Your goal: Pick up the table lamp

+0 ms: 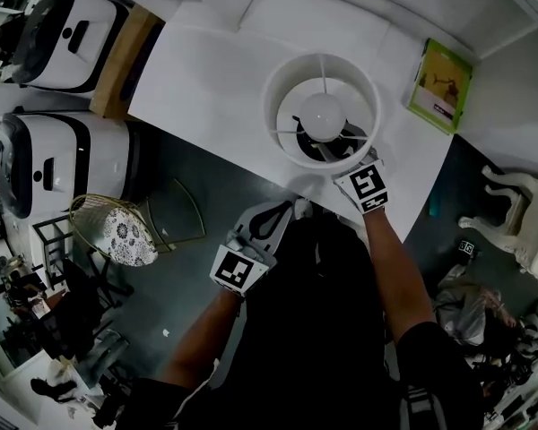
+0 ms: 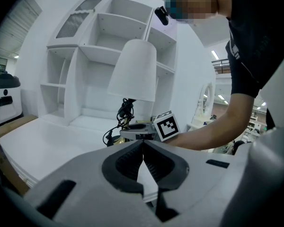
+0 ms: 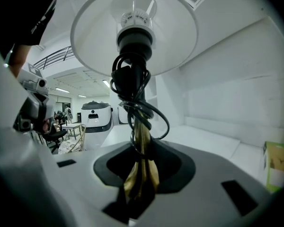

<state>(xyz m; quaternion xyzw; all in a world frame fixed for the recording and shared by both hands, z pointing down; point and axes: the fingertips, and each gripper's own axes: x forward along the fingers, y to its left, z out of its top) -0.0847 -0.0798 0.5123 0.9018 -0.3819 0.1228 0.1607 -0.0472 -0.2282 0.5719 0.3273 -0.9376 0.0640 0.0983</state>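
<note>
Long bright ceiling lights (image 2: 215,55) make the flat white table top (image 1: 206,88) shine, the dark grey floor (image 1: 188,262) looks dim, and every picture bends round and goes black at its corners.

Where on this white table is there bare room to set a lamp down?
The widest bare stretch of table lies between the lamp and the wooden board. A narrower strip separates lamp and green box. The near edge is crowded: the right hand-held gripper grips the lamp's stem, the left hand-held gripper close beside it.
</note>
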